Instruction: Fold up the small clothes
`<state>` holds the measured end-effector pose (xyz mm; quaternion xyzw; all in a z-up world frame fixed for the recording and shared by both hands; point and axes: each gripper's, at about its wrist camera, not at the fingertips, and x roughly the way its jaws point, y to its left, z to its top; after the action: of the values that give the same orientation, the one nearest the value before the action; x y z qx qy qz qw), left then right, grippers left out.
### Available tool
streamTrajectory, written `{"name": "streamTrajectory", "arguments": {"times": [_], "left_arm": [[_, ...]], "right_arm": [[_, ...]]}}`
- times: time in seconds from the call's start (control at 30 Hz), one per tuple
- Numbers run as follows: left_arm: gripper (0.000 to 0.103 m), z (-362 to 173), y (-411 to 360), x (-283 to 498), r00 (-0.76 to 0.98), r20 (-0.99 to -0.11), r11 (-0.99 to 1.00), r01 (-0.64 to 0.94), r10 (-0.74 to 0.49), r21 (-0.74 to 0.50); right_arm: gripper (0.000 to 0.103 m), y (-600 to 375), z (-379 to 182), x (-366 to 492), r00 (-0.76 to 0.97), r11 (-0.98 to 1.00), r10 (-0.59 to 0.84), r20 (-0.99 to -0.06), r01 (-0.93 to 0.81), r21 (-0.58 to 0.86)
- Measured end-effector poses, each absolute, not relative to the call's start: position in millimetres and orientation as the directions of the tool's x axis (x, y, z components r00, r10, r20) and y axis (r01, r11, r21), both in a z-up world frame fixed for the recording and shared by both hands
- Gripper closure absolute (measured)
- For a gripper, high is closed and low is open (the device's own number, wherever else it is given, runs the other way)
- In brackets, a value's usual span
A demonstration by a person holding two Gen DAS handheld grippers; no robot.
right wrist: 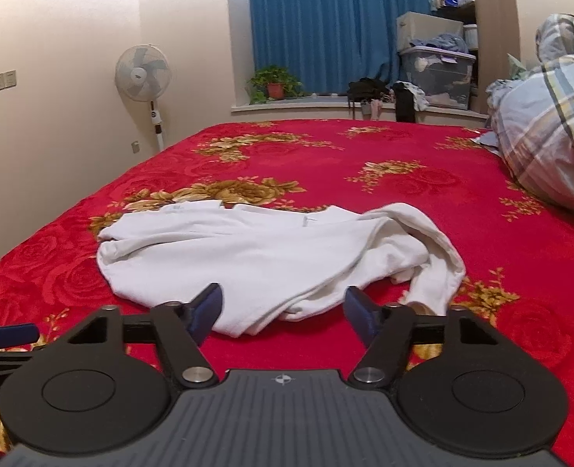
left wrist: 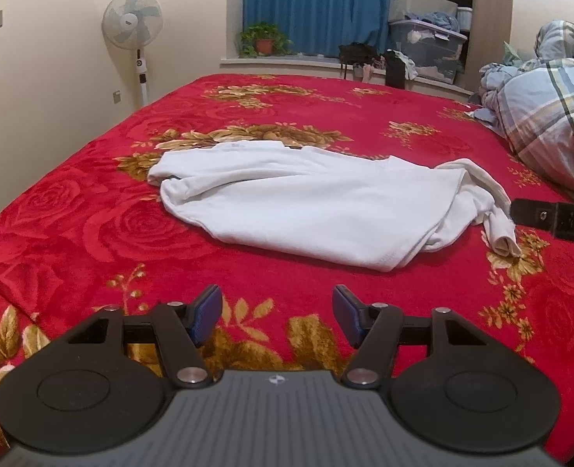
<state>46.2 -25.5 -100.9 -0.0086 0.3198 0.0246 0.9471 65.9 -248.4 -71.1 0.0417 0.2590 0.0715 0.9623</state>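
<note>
A white long-sleeved garment (left wrist: 306,202) lies crumpled on the red floral blanket (left wrist: 73,210), its sleeve bunched at the right. It also shows in the right wrist view (right wrist: 256,257). My left gripper (left wrist: 277,311) is open and empty, hovering over the blanket short of the garment's near hem. My right gripper (right wrist: 283,311) is open and empty, its fingers just at the garment's near edge. The right gripper's side shows at the right edge of the left wrist view (left wrist: 559,220), near the sleeve cuff. A finger of the left gripper (right wrist: 10,332) shows at the left edge of the right wrist view.
A plaid quilt (left wrist: 548,116) is heaped at the bed's right side. A standing fan (left wrist: 133,19) is by the left wall. The window ledge (left wrist: 287,63) holds a potted plant (left wrist: 263,39), bags and a storage bin (left wrist: 427,48) before a blue curtain.
</note>
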Motion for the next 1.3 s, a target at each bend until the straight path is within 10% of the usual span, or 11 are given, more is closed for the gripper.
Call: {"name": "streamTrajectory", "arguments": {"times": [0.17,0.33,0.43,0.53,0.63,0.7,1.3], "left_arm": [[0.085,-106.9,-23.9,63.2,0.756,-0.653,0.997,-0.012,-0.040,-0.075],[0.081,-115.3,-21.4,116.8,0.737,-0.666,0.982,-0.017,-0.114,-0.186],[0.041,-139.4,-20.7,164.4,0.679,-0.711,0.940,-0.094,-0.180,-0.327],[0.036,-165.4,-16.4,197.5,0.654,-0.736,0.881,-0.229,-0.176,-0.414],[0.044,-174.9,-16.1,214.2,0.678,-0.719,0.850,-0.279,-0.155,-0.447],[0.094,-173.5,-14.9,223.6,0.676,-0.723,0.856,-0.280,-0.145,-0.434],[0.092,-52.2,118.5,46.8,0.582,-0.785,0.977,0.115,-0.212,-0.179]], "right_arm": [[0.061,-269.1,-68.5,66.1,0.863,0.985,0.149,-0.483,-0.087,0.149],[0.061,-294.5,-64.7,68.2,0.865,0.979,0.145,-0.480,-0.056,0.196],[0.060,-307.8,-64.8,68.7,0.858,0.975,0.141,-0.493,-0.035,0.218],[0.060,-320.0,-67.9,66.5,0.850,0.974,0.137,-0.509,-0.021,0.226],[0.060,-329.1,-70.7,66.4,0.843,0.973,0.131,-0.521,-0.009,0.231],[0.060,-333.9,-71.3,66.2,0.841,0.972,0.127,-0.525,0.001,0.236],[0.057,-384.4,-41.7,115.4,0.858,0.962,0.148,-0.492,-0.009,0.274]]}}
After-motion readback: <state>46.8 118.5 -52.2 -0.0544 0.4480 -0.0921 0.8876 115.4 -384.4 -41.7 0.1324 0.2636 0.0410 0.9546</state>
